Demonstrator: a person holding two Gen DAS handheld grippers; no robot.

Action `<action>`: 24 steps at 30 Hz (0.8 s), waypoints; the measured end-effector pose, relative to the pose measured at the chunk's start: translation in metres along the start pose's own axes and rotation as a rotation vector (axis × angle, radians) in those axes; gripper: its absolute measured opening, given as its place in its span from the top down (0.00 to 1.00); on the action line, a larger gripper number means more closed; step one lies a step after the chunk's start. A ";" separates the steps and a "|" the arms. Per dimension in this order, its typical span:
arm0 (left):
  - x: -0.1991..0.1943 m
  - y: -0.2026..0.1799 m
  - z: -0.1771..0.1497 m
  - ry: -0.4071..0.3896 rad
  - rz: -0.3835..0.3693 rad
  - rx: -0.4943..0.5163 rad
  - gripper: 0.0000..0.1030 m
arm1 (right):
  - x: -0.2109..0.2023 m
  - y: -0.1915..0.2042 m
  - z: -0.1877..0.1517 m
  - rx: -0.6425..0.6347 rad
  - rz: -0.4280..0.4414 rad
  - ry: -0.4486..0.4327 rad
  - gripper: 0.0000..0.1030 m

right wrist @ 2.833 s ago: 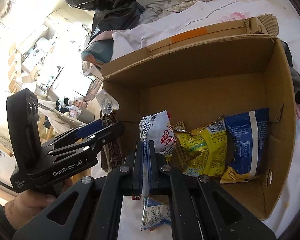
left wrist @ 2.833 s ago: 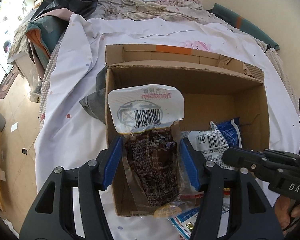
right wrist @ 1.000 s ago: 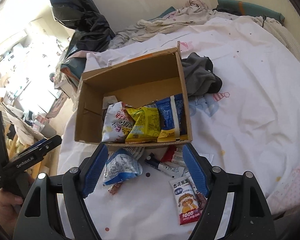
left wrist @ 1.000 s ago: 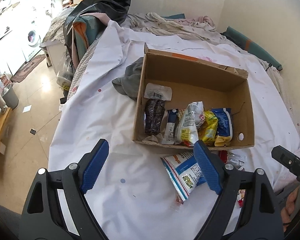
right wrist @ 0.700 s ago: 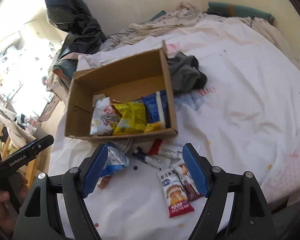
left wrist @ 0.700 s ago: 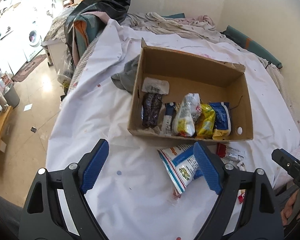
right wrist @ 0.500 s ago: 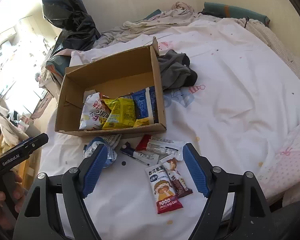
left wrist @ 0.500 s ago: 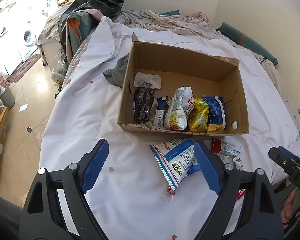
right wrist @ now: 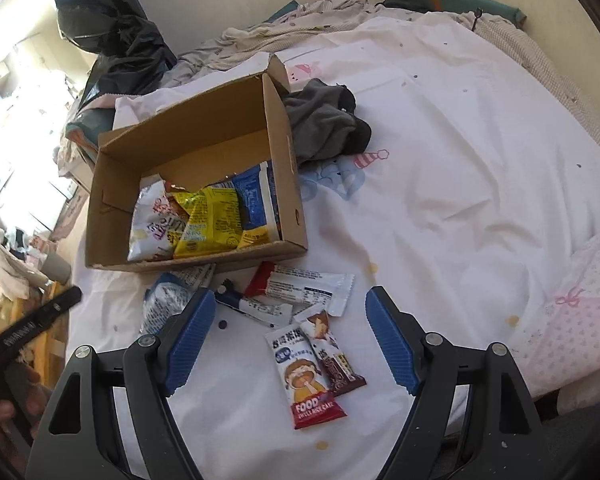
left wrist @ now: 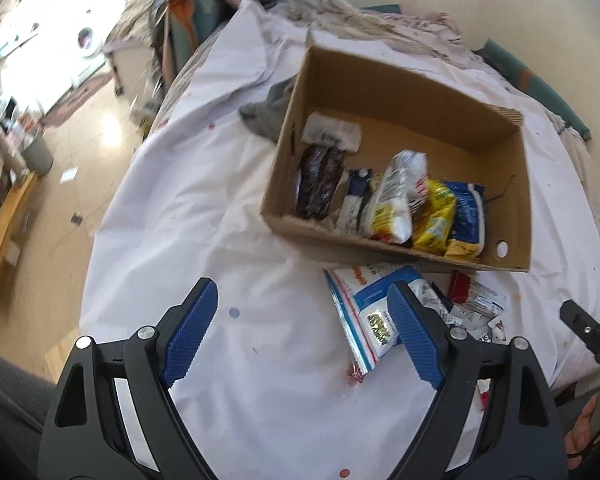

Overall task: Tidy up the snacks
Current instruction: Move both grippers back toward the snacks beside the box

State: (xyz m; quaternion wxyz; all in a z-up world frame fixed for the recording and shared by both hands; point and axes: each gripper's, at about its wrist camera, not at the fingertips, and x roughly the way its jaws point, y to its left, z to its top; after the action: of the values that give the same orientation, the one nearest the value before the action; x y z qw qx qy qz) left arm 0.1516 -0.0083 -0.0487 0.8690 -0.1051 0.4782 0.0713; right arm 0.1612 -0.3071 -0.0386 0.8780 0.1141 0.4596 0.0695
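The bed is soft and bumpy, so packets can slide when pushed. The box sits on it, partly filled with snacks; it could be bumped and tipped. The blue and white bag lies just beside the box and could be squashed. The small packets overlap, so two may be picked together. The left tool and right tool are spread apart, empty.
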 end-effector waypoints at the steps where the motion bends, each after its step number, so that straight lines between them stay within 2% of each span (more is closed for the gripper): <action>1: 0.004 0.001 -0.002 0.017 0.001 -0.016 0.18 | 0.000 0.000 0.001 0.004 0.007 0.002 0.22; 6: 0.026 -0.008 -0.014 0.099 -0.024 -0.059 0.18 | 0.007 -0.006 0.000 0.047 0.075 0.051 0.22; 11: 0.052 -0.040 -0.013 0.182 -0.081 -0.104 0.18 | 0.010 -0.009 0.002 0.087 0.120 0.068 0.22; 16: 0.083 -0.064 -0.008 0.252 -0.028 -0.129 0.18 | 0.012 -0.012 0.004 0.112 0.130 0.076 0.22; 19: 0.096 -0.070 -0.006 0.268 -0.052 -0.161 0.18 | 0.014 -0.013 0.004 0.113 0.130 0.082 0.22; 24: 0.121 -0.085 -0.014 0.379 -0.056 -0.142 0.16 | 0.017 -0.014 0.004 0.120 0.118 0.096 0.22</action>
State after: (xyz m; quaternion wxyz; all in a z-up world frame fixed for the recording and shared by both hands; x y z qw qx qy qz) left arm 0.2235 -0.0908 -0.1488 0.7556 -0.1907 0.6239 0.0597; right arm 0.1748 -0.3177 -0.0535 0.8410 0.1901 0.4968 0.0986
